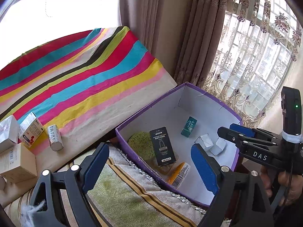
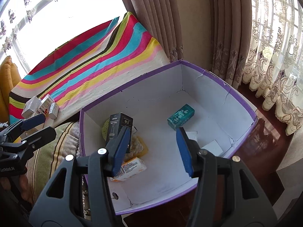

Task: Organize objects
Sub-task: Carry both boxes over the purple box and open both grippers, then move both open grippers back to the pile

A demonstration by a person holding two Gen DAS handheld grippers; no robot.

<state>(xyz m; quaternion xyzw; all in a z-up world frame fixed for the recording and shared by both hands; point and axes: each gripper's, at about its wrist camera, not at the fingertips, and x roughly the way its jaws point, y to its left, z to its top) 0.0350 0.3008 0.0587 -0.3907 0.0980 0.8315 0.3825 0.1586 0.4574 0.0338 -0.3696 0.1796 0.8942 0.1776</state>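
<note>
Both grippers hang empty, fingers apart: the right gripper [image 2: 151, 149] over the purple box [image 2: 236, 92], the left gripper [image 1: 151, 162] at its near rim. Four small boxes [image 1: 31, 129] wait on the striped cloth [image 1: 85, 79] at ten o'clock from the left fingers, the nearer hand. A silver one [image 1: 55, 137] points its long axis toward twelve. Inside the box: one black carton [image 2: 118, 128], one teal packet [image 2: 180, 118].

The left gripper [image 1: 149, 162] is held with its blue-padded jaws spread wide and nothing between them. The right gripper [image 2: 153, 149] is likewise spread wide and empty. A hand [image 1: 284, 187] grips the right gripper's handle at the near right.
</note>
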